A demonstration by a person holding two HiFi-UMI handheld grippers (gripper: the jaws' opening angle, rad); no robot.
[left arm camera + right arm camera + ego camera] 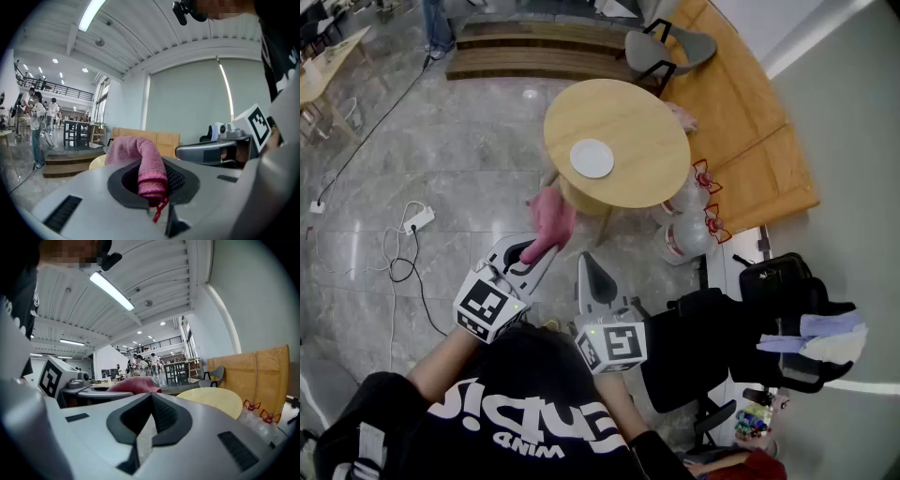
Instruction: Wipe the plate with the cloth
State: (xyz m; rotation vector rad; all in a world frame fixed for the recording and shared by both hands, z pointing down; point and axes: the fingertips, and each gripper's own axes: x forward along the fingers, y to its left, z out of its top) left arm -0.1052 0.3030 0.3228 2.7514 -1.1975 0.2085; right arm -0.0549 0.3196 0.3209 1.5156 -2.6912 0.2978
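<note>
Presently the person stands on the near side of a round wooden table [647, 117], looking steeply down over both grippers. The left gripper [534, 251] has its jaws clenched on a pink cloth [551, 217]. In the left gripper view a rolled end of it is pinched between the dark pads, with a red thread dangling below, and the rest arches up and forward out of the jaws. From the head view the free bulk of the cloth is raised just beside the near-left edge of the table; whether it touches the edge cannot be told. The white plate [592, 157] lies flat on the tabletop, a little left of and nearer than the centre, apart from the cloth and bare. The right gripper [587, 267] is held just right of the left one, short of the table, and its own view shows its jaws pressed together with nothing between them. Two clear water bottles [689, 234] with red caps stand on the grey floor at the table's near-right. A black office chair [712, 342] stands further right, and a white power strip [418, 220] lies on the floor to the left.
</note>
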